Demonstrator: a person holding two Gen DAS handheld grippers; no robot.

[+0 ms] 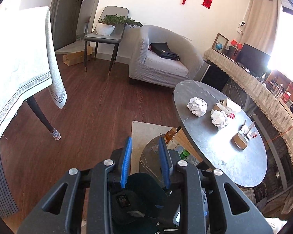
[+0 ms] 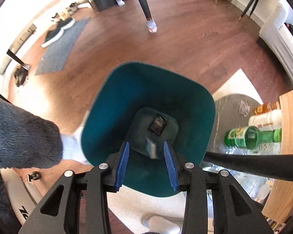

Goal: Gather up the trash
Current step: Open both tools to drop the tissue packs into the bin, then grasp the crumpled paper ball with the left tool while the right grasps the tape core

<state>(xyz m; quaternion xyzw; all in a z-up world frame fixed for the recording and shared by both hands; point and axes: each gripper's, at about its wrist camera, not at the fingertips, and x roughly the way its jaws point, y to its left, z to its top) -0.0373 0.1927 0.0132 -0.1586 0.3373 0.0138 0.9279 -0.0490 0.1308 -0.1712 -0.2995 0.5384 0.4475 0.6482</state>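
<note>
Right gripper (image 2: 146, 154): near, hovering over the mouth of the teal bin (image 2: 111, 105); blue fingers (image 2: 123, 161) spread wide, gripping nothing. A small pale scrap, blurred, shows between them, seemingly dropping in.
Bin: on the floor beside the round worktop; a dark item lies at its bottom.
Left gripper (image 1: 145, 152): just above the bin too, fingers wide and empty.
Step in hand: likely a drop-off into the bin.
Trash left: farther right, two crumpled paper balls (image 1: 197, 106) (image 1: 219, 118) on the dark worktop (image 1: 214, 148), by small cartons (image 1: 241, 139).
Next move: reach up and right to the nearer ball, fingers kept wide for its bulk.
</note>
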